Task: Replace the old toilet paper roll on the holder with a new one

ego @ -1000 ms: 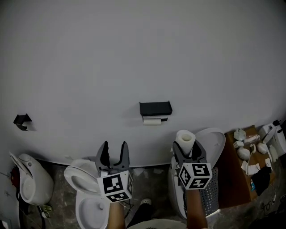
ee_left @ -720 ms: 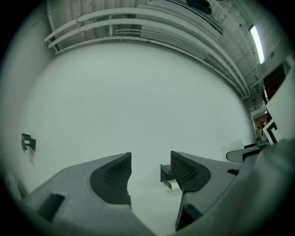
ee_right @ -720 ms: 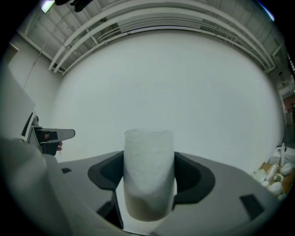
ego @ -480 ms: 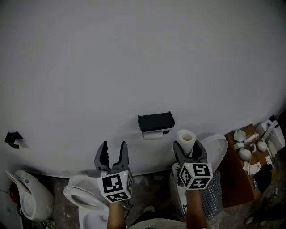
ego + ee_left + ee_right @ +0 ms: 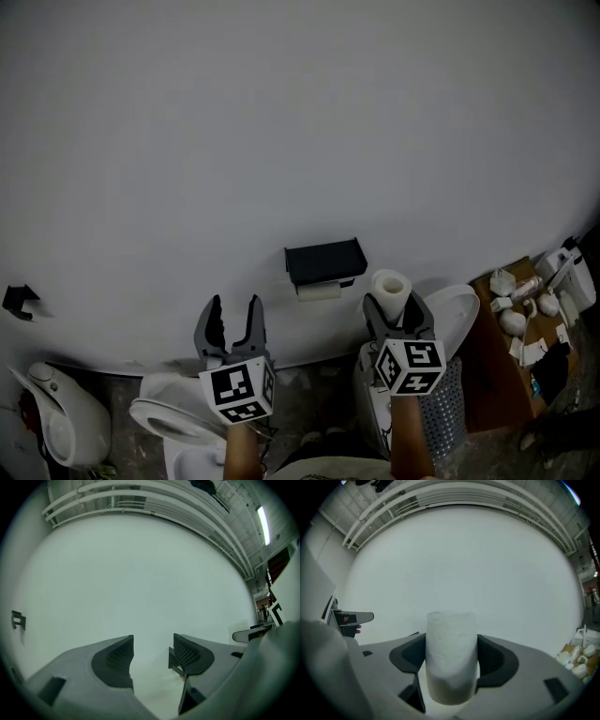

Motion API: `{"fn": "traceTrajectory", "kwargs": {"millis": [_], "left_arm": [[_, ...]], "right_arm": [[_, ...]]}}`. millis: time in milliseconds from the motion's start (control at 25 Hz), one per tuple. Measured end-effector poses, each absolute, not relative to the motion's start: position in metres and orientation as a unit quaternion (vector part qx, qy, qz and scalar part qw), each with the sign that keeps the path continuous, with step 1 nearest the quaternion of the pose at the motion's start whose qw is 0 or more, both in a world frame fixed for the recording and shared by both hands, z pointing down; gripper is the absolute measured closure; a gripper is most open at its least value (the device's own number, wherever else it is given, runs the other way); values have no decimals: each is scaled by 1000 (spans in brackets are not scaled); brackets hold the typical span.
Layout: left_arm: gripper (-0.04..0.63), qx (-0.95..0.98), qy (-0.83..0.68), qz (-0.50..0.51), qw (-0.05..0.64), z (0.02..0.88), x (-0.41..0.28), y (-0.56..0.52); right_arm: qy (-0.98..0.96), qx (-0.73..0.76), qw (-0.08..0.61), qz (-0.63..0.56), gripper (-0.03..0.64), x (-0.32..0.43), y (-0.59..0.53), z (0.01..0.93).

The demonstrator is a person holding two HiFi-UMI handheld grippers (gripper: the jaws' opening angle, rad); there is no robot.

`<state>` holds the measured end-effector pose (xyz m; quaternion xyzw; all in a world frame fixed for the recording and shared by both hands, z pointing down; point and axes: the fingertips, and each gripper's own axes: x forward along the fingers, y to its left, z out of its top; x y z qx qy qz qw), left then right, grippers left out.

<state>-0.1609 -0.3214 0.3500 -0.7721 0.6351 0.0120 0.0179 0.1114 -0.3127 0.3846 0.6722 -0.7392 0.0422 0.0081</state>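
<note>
Right claw (image 5: 397, 322) gripping upright new roll (image 5: 390, 290), left claw (image 5: 233, 315) spread, empty

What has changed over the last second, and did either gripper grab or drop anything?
The head view has shifted: the black holder with its old roll now sits lower in the frame, nearer both grippers. Nothing was taken hold of or let go. The right gripper still clamps the new roll upright, and the left gripper stays open and empty.
</note>
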Motion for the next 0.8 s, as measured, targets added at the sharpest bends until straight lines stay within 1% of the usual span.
{"fn": "traceTrajectory", "kwargs": {"millis": [520, 680, 800], "left_arm": [[348, -770, 638, -3, 19, 348, -137, -334], [348, -767, 640, -27, 35, 354, -131, -336], [348, -765, 638, -63, 60, 359, -125, -340]], "right_arm": [[-750, 660, 16, 39, 310, 129, -335, 376], [-750, 660, 16, 41, 310, 136, -335, 379], [-749, 661, 18, 44, 310, 139, -336, 384]]}}
